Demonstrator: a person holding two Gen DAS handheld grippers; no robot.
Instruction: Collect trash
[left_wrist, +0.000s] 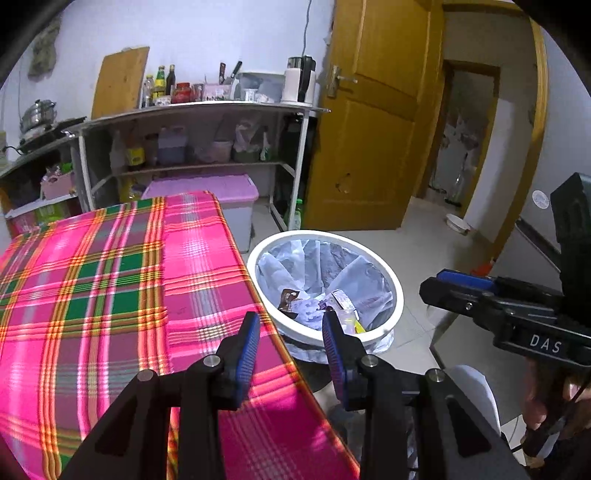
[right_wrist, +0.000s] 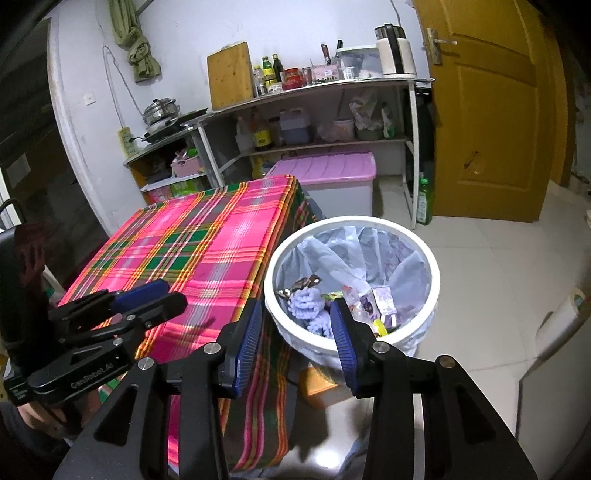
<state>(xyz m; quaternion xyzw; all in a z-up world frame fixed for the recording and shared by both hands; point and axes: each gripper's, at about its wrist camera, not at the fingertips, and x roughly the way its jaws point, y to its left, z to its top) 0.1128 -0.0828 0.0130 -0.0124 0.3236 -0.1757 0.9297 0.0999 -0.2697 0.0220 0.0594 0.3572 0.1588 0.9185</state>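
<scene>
A white round trash bin (left_wrist: 397, 291) (right_wrist: 436, 266) with a pale plastic liner stands on the floor at the table's right edge. Wrappers and crumpled purple paper (left_wrist: 308, 308) (right_wrist: 308, 301) lie inside it. My left gripper (left_wrist: 290, 319) is open and empty, above the table's right edge next to the bin. My right gripper (right_wrist: 297, 308) is open and empty, above the near rim of the bin. Each gripper shows in the other's view: the right one (left_wrist: 443, 282), the left one (right_wrist: 162, 291).
A table with a pink and green plaid cloth (left_wrist: 110, 288) (right_wrist: 192, 251) fills the left. Behind it stand a metal shelf with bottles and jars (left_wrist: 207, 110), a purple-lidded bin (right_wrist: 328, 170), a green bottle (right_wrist: 424, 201) and a yellow door (right_wrist: 491, 110). An orange box (right_wrist: 321, 384) lies below the bin.
</scene>
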